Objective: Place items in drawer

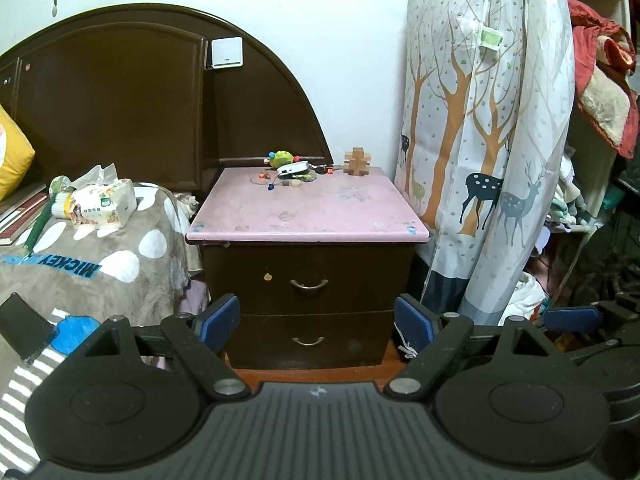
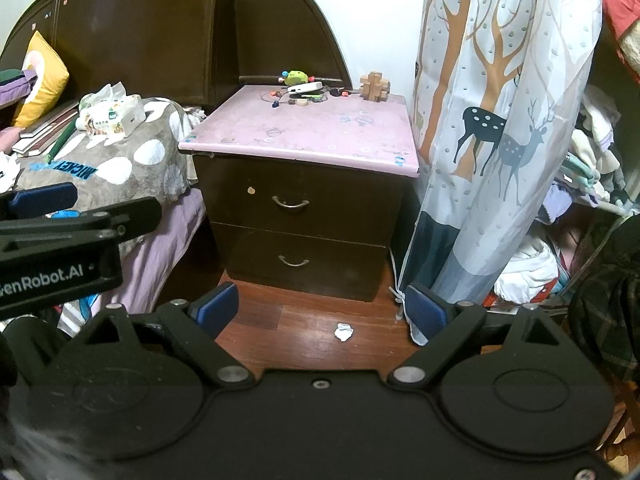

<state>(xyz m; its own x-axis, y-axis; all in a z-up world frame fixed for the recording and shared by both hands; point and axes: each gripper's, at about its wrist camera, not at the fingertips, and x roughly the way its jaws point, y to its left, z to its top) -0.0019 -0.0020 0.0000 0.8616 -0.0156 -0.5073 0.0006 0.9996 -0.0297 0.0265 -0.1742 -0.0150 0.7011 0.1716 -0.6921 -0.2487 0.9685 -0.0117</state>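
**Nothing stowed yet, both drawers shut**

Task was at the start. Top drawer (image 1: 308, 280) and bottom drawer (image 1: 308, 338) of the nightstand (image 2: 296, 216) both sat closed, handles untouched. All items were on the pink top (image 1: 308, 212), bunched at the back edge, well apart from both tools.

Left tool (image 1: 316, 326): fingers spread apart, holding nothing, hovering low in front of the nightstand about level with the bottom drawer. Right tool (image 2: 322, 312): also apart and empty, over the wood floor (image 2: 304, 316), further back.

Items:
- green plush toy (image 2: 297, 77) with coloured beads, at the very back
- white flat box (image 2: 306, 88) lying just in front of it
- wooden puzzle (image 2: 375, 86), interlocked blocks, upright near the right rear corner
- small clutter (beads, cord, dark bits) around the box, too small to identify

Left to do, as I judged it: open a drawer, move every item in, close it. A scrap of white paper (image 2: 344, 331) lay on the floor; unclear if it counted.
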